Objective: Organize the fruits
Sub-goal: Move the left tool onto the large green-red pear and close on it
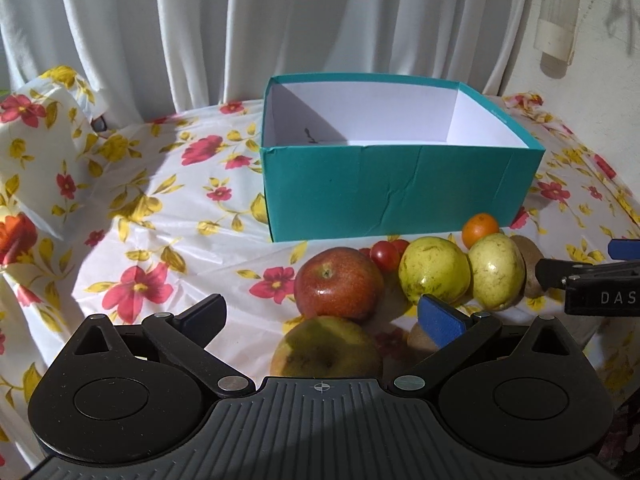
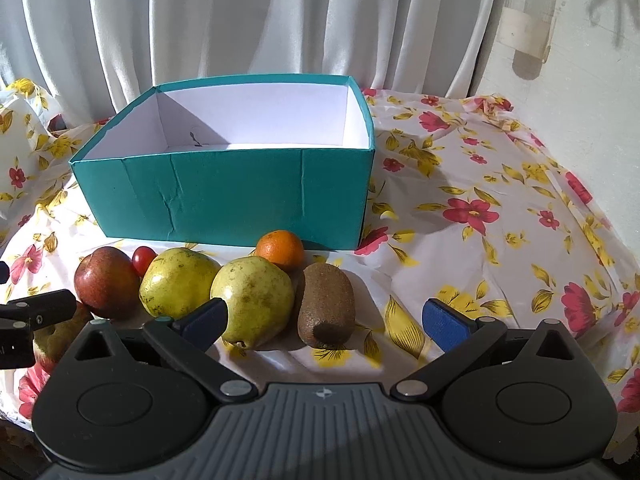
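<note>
A teal box [image 1: 400, 192] [image 2: 240, 196] with a white inside stands empty on the flowered cloth. In front of it lie a red apple [image 1: 338, 284] [image 2: 106, 282], cherry tomatoes [image 1: 386, 254] [image 2: 143, 259], two yellow-green pears [image 1: 434, 270] [image 1: 496, 270] [image 2: 178, 282] [image 2: 254, 300], a small orange [image 1: 480, 229] [image 2: 280, 250] and a kiwi [image 2: 326, 306]. My left gripper [image 1: 322, 314] is open, low over a greenish apple [image 1: 326, 348] between its fingers. My right gripper [image 2: 324, 318] is open around the kiwi's near end and the right pear.
White curtains hang behind the table. The flowered cloth [image 2: 480, 208] is wrinkled and bunched up at the far left [image 1: 44, 140]. A pale wall [image 2: 580, 80] rises at the right. The right gripper's finger [image 1: 584, 284] shows at the left view's right edge.
</note>
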